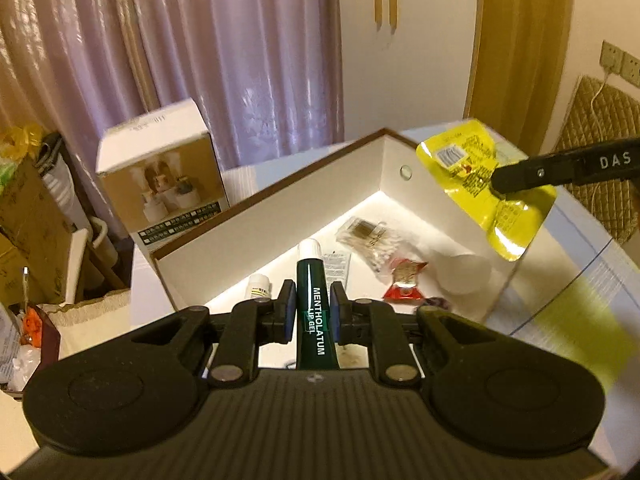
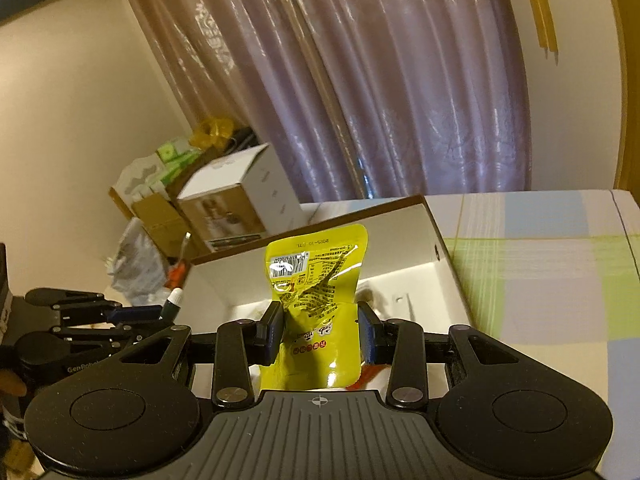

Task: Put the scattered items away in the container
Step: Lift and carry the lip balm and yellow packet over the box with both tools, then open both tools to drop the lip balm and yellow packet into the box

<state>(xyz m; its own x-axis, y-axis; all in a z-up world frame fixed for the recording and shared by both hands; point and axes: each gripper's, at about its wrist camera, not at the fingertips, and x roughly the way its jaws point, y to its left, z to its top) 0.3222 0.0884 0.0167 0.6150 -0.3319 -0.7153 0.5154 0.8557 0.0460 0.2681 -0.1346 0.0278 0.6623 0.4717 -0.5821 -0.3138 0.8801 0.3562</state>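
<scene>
Nearest the lens in the left wrist view, the left gripper [image 1: 312,310] is seen clenched on a dark green plastic tube with a white cap, lettered as lip gel [image 1: 311,280]; the tube is pinched about midway along its body, cap pointing forward over the near wall of the white open box with a brown rim [image 1: 276,208], which fills the centre of the frame. Inside the box, a clear packet of cotton swabs [image 1: 370,242], a small red wrapped sweet [image 1: 404,282], a small white bottle [image 1: 259,286] and a white rounded object that cannot be identified [image 1: 464,274] are already lying on the lit floor. At the right of the frame, a crinkled yellow foil snack pouch [image 1: 476,184] is held above the box's right wall by the right gripper [image 1: 500,184].

In the right wrist view, the right gripper [image 2: 320,330] is shown grasping that pouch by its lower half, the pads pressed into creased foil, with the box interior behind and below. A checked tablecloth in green, blue and lilac [image 2: 560,280] is spread at the right.

The step in hand is judged to be the drop-off of both items. It would be done well if each item were carried clearly inside the walls and lowered near the floor before the pads are released, over a bare patch, the two tongs kept apart.
</scene>
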